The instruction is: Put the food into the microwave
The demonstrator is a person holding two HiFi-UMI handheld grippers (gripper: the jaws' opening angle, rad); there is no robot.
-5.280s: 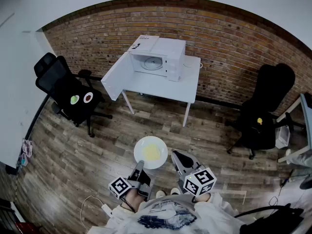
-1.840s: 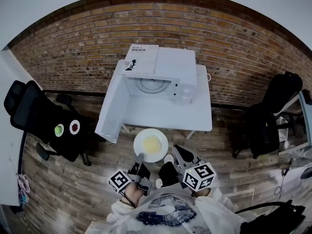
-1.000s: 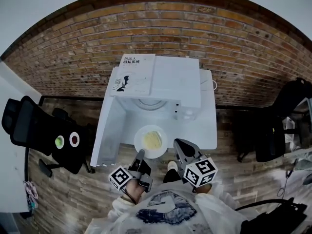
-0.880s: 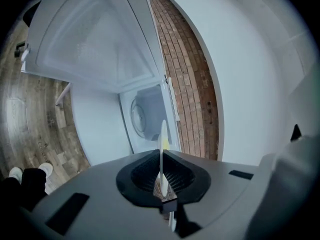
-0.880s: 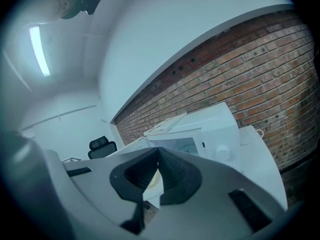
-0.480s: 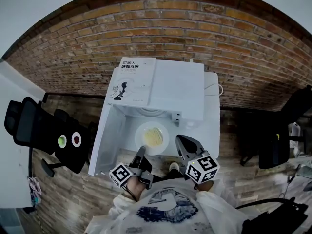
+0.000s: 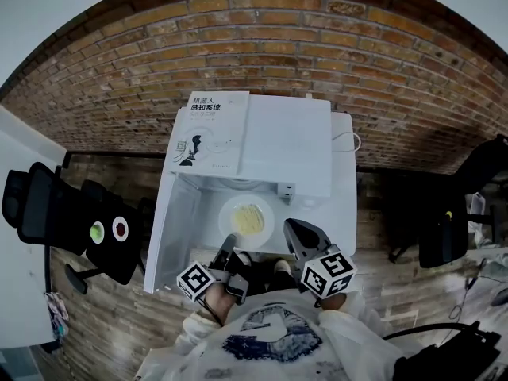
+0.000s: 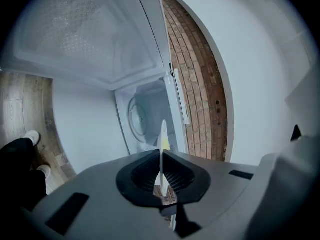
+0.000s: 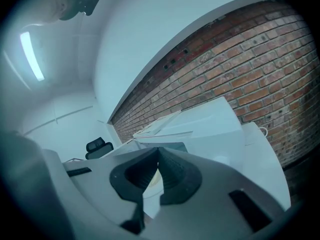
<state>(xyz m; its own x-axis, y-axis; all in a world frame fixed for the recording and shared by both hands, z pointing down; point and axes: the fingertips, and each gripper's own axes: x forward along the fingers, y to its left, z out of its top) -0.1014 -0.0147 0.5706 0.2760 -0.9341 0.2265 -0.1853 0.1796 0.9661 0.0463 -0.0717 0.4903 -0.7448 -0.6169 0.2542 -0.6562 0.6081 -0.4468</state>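
legible print: one item only. a white book lies on top of the microwave, at its left side. head view: the cover carries two lines of dark chinese characters near its far edge. the first line reads 机器人, the second 感知系统; the characters are small and the reading is fair. below them is a dark drawn figure, with finer print beside it too small to read. right gripper view: the same book seen nearly edge-on, no print legible. the cube of the left gripper and the cube of the right gripper each bear black-and-white square markers: patterns only, no letters or numbers.
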